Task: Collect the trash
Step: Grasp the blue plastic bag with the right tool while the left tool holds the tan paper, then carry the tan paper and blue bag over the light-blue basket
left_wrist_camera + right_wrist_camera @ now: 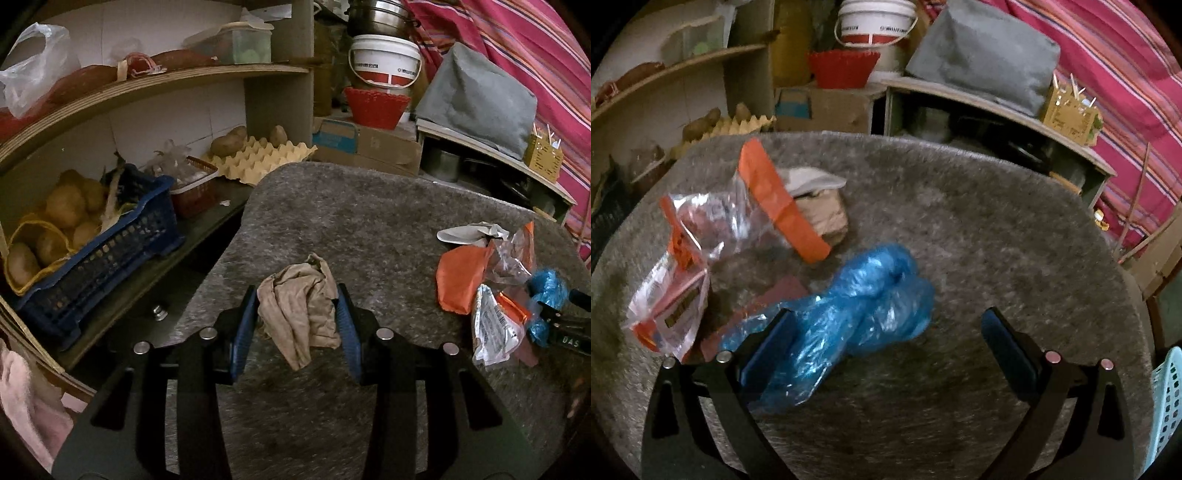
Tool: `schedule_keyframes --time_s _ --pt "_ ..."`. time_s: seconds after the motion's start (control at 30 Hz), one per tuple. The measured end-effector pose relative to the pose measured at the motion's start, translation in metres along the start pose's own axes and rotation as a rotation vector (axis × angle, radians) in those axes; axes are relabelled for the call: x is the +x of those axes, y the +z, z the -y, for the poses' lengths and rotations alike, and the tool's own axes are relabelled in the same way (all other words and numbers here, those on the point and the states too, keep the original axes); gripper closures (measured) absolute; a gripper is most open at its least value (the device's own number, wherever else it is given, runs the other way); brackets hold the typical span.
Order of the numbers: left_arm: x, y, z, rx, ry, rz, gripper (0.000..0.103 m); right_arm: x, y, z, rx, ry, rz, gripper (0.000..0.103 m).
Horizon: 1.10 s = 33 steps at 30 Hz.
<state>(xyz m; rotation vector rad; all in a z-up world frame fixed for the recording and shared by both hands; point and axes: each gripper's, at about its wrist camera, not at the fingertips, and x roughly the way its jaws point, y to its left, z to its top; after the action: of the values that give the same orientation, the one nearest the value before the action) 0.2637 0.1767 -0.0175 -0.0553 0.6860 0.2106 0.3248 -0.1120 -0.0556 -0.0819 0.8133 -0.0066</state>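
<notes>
The left gripper [299, 314] clamps the beige crumpled paper [301, 310] above the grey rug [388, 206], so carry it gently, while the wide-open right gripper [886, 345] should probably centre on the blue bag [864, 302] before squeezing.

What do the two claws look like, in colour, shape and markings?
Both are black, angular frames. The left claw has blue ribbed pads on two fingers and round silver bolts at the linkage joints. The right claw has smooth-looking dark blue pads and similar bolts, some pinkish. White letters "DAS" show on its body in the left wrist view.
</notes>
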Motion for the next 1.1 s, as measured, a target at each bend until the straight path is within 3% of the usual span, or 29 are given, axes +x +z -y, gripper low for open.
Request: schedule_keyframes --time_s 0.07,0.13,0.33,0.43,1.1 --pt "-0.002 0.0 -0.002 0.005 0.004 0.006 0.062 -0.004 -0.001 0.002 0.0 0.038 0.006 0.02" --pt "-0.004 0.001 -0.003 0.0 -0.004 0.007 0.062 -0.005 -0.002 0.003 -0.006 0.069 0.002 0.042" --pt "-0.01 0.002 -0.003 -0.006 -0.014 0.018 0.062 -0.008 -0.005 0.009 -0.004 0.133 0.012 0.08" --pt "-0.012 0.002 0.002 0.006 -0.013 0.023 0.062 -0.013 -0.006 0.019 0.022 0.139 0.029 0.085" --pt "-0.065 -0.001 0.062 0.083 -0.081 0.103 0.062 -0.077 -0.028 0.099 0.064 0.095 0.118 0.085"
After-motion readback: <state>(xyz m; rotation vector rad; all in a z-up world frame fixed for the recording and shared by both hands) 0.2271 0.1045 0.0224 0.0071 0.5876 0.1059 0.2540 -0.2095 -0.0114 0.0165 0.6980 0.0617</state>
